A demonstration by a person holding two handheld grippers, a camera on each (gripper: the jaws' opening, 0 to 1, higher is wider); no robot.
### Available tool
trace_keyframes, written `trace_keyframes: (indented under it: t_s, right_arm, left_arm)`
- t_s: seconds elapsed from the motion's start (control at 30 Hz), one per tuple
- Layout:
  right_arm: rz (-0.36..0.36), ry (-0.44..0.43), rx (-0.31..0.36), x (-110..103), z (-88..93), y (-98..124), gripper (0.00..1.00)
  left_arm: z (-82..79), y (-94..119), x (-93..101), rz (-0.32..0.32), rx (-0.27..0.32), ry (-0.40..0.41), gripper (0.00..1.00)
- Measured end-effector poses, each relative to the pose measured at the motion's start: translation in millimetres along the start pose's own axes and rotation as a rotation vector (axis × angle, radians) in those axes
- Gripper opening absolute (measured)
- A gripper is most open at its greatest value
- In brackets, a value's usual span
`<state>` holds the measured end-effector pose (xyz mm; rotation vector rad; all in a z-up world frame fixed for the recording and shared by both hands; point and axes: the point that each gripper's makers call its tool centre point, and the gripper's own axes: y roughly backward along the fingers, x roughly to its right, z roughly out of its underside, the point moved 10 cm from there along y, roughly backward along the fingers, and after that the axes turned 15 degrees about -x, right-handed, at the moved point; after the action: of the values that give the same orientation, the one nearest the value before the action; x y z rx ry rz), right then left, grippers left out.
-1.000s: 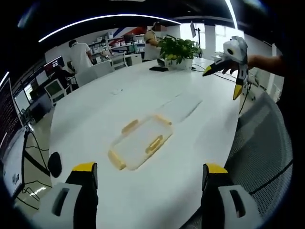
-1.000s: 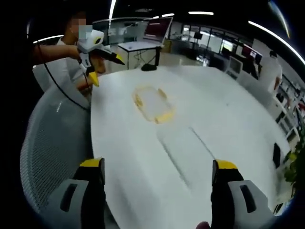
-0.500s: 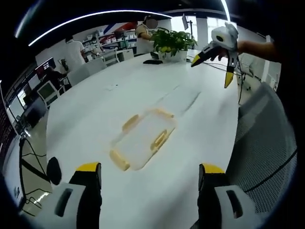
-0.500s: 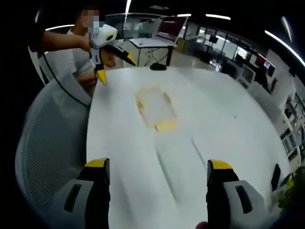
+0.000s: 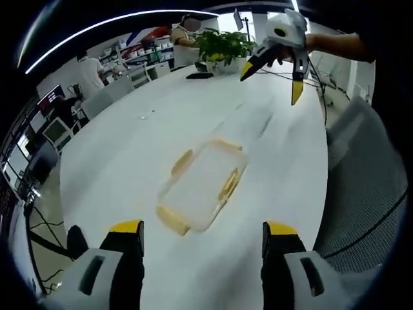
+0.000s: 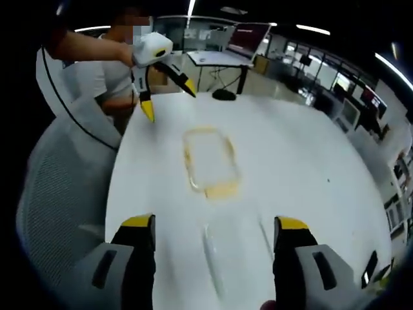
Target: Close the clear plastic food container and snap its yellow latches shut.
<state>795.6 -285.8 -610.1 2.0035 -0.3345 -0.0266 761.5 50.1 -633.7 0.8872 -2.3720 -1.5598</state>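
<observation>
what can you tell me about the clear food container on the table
The container is a shallow rectangular box of clear plastic with rounded corners and yellow latches along its sides and ends. It lies flat on the white table, between the two open tongs, and neither touches it. In the right gripper view it sits ahead, with a clear lid-like piece lying nearer, apart from it. Whether any latches are snapped is unclear.

My left claw (image 5: 201,242) has grey jaws with yellow tips. My right claw (image 6: 211,236) matches it. My shirt (image 6: 97,77) is white.
</observation>
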Motion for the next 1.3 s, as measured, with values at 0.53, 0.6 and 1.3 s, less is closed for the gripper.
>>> trace_keyframes:
  t_s: [0.53, 0.6, 1.3]
  right_arm:
    - [-0.059, 0.065, -0.044, 13.4, -28.1, -32.6, 0.62]
    - [-0.067, 0.068, -0.048, 15.0, -31.0, -37.5, 0.61]
    - [-0.141, 0.13, -0.154, 27.9, -36.5, -87.2, 0.48]
  left_arm:
    - [-8.0, -21.8, -21.7, 0.036, -0.056, -0.103, 0.6]
    - [-8.8, -25.3, -24.1, 0.043, -0.065, -0.112, 0.58]
    - [-16.0, -55.5, -53.8, 0.106, -0.181, -0.265, 0.47]
